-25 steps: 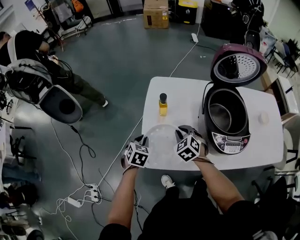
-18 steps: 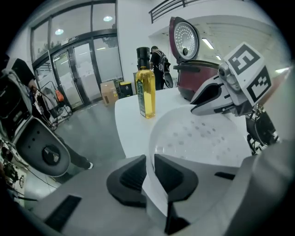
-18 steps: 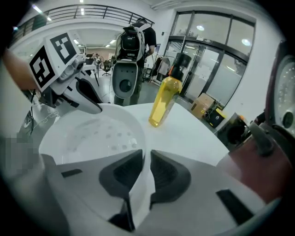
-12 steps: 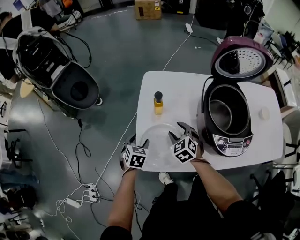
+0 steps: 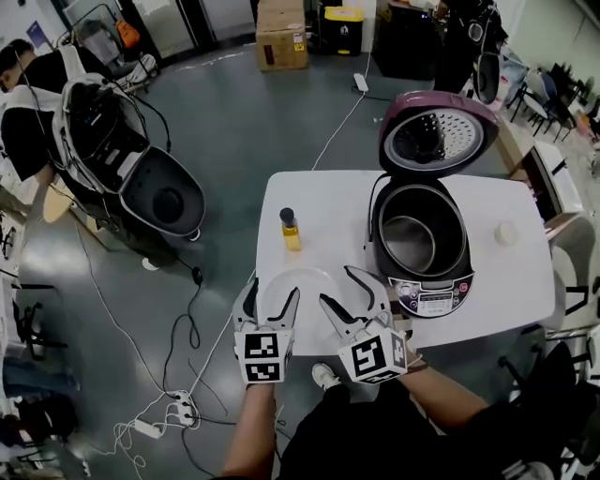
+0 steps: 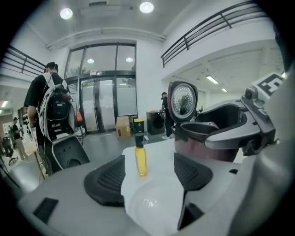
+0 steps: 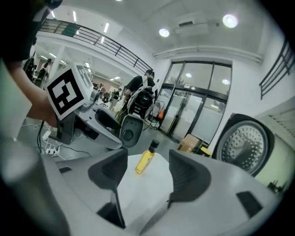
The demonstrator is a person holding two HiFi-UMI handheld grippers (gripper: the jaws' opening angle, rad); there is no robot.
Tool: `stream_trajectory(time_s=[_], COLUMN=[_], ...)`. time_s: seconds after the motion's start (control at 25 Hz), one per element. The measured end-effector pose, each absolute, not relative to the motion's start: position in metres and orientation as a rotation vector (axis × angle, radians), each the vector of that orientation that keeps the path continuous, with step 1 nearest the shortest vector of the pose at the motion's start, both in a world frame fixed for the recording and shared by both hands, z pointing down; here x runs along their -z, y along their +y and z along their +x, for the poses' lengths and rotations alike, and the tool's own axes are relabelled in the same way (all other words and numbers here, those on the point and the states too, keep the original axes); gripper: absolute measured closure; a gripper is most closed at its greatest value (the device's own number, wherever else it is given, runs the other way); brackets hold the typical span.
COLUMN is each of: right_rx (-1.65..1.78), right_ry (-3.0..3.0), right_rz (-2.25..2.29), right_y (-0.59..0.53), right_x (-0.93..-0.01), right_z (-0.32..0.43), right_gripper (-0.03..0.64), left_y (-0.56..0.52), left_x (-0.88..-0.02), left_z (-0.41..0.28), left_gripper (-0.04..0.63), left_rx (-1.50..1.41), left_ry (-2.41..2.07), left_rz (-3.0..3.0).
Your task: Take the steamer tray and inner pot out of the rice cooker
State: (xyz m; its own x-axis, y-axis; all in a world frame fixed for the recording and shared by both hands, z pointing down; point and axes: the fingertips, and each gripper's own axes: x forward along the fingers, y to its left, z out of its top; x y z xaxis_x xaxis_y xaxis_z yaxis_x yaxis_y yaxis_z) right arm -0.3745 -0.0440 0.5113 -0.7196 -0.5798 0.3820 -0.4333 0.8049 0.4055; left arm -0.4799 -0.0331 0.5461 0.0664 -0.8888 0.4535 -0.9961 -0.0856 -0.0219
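we hold the left gripper [image 5: 271,298] and right gripper [image 5: 339,289] half apart, empty — jaws just been opening — over the steamer tray [image 5: 298,279] on the table [image 5: 502,281]; the inner pot [image 5: 412,242] sits in the rice cooker [image 5: 439,292].

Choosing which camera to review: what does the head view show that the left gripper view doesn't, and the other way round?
Only the head view: the inside of the inner pot, the cooker's control panel and the power strip on the floor. Only the left gripper view: the glass doors and ceiling lights. Both: the yellow bottle, the steamer tray on the table and the raised lid.
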Motion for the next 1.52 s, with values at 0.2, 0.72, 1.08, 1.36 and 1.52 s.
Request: stream_trajectory(time_s=[0.2, 0.72, 1.08, 1.36, 1.52], right_rx=[0.336, -0.38, -1.228, -1.733, -1.906], right_ry=[-2.545, -2.656, -2.583, -2.389, -2.284], right_rz=[0.824, 0.988, 0.932, 0.801, 0.728], right_y=[-0.055, -0.121, -0.181, -0.218, -0.219], right_x=[-0.462, -0.436, -0.472, -0.524, -0.544], right_z=[-0.322, -0.153, -0.074, -0.056, -0.05], right_gripper=[0.314, 0.314, 0.314, 0.316, 0.316], left_y=[-0.044, -0.088, -0.133, -0.159, -0.164], left_x=[-0.493, -0.46, -0.477, -0.516, -0.527], left_z=[-0.427, -0.3, -0.254, -0.273, -0.261], left_gripper=[0.255, 0.252, 0.252, 0.258, 0.267], left_rx=[-0.351, 0.162, 0.41, 0.406, 0.37], left_ry=[-1.871, -1.326, -0.942, -0.945, -0.97], left_rz=[2.156, 2.071, 1.785, 1.665, 1.66])
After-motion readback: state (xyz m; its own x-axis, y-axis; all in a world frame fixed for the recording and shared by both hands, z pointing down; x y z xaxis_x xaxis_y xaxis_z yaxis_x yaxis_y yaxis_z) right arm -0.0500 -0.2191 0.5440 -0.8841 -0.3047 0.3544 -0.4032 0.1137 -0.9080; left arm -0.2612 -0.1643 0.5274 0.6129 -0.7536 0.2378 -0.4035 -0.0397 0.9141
